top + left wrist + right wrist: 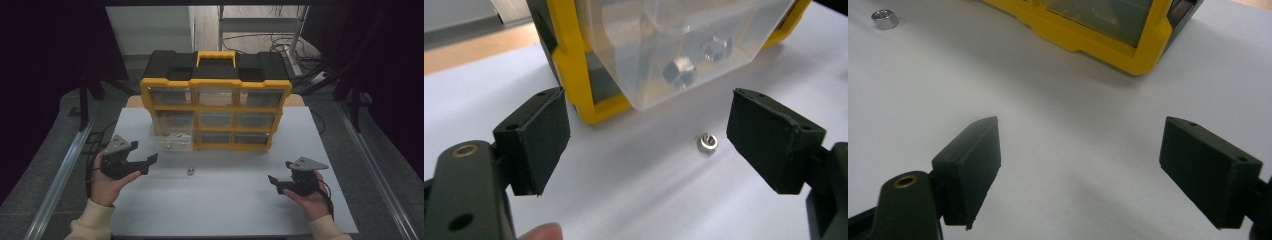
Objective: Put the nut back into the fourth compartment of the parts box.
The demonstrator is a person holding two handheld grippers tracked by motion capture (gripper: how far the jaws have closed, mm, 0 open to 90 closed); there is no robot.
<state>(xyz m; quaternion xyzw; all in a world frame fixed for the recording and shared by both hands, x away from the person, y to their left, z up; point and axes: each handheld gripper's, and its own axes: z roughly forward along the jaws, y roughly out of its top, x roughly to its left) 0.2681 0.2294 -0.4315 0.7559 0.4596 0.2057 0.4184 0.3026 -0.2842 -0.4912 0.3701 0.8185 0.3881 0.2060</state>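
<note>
white table [225, 205] with a loose nut [190, 171] between the wide-open, empty left hand-held gripper [145, 165] and right hand-held gripper [278, 180]

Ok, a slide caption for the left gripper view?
Open left hand-held gripper facing a loose nut on the white table, below a pulled-out clear drawer holding nuts.

In the left gripper view, the clear drawer [684, 45] is cut off by the frame's top edge, and the two nuts [680, 72] inside it blur through the plastic. In the high view, the lone nut [190, 171] on the desk [225, 210] is too small to tell its shape. The organizer's [216, 107] other drawers look cloudy; their contents perhaps cannot be read.
</note>
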